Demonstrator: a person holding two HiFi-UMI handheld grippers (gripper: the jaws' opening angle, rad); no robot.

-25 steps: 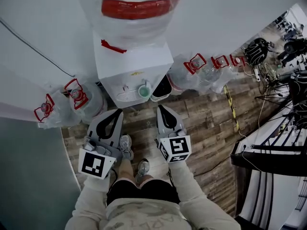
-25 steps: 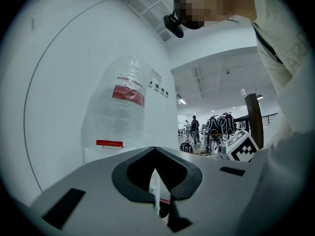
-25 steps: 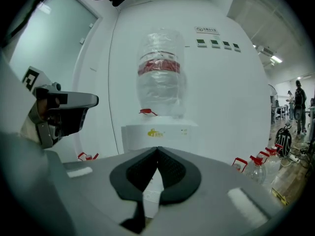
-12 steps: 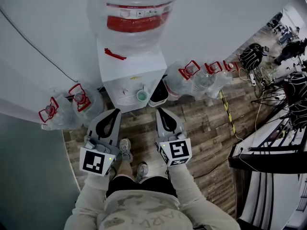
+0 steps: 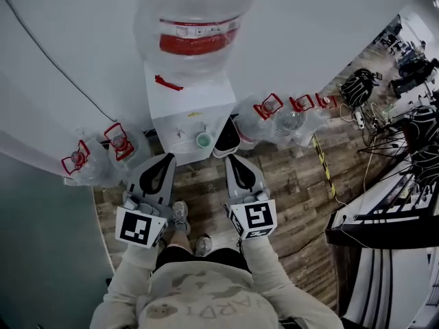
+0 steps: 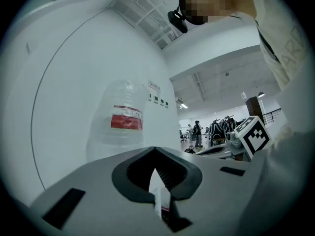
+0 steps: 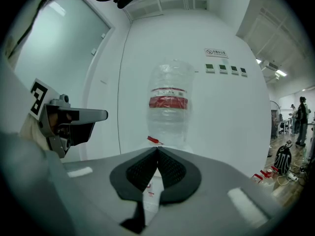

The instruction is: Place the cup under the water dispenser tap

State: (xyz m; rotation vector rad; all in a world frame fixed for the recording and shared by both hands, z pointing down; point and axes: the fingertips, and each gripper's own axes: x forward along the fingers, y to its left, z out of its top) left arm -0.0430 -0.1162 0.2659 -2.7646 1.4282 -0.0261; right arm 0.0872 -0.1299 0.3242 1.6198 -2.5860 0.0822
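Note:
A green cup [image 5: 204, 140] stands in the recess of the white water dispenser [image 5: 184, 112], below its taps. A big clear bottle [image 5: 195, 33] with a red label tops the dispenser; it also shows in both gripper views, as the bottle [image 6: 123, 123] and the bottle [image 7: 170, 107]. My left gripper [image 5: 167, 158] and right gripper [image 5: 231, 160] hover side by side in front of the dispenser, short of the cup. Both are shut, tips touching, with nothing between them: left gripper [image 6: 154, 149], right gripper [image 7: 157, 150].
Spare water bottles with red handles [image 5: 113, 146] [image 5: 271, 112] lie on the wood floor on both sides of the dispenser. A black bin [image 5: 227, 138] stands right of it. Cables, yellow-black tape [image 5: 324, 162] and desks [image 5: 384, 211] fill the right. My shoes [image 5: 181, 217] are below the grippers.
Both grippers have risen and edged toward the dispenser, staying shut. The cup has not moved.

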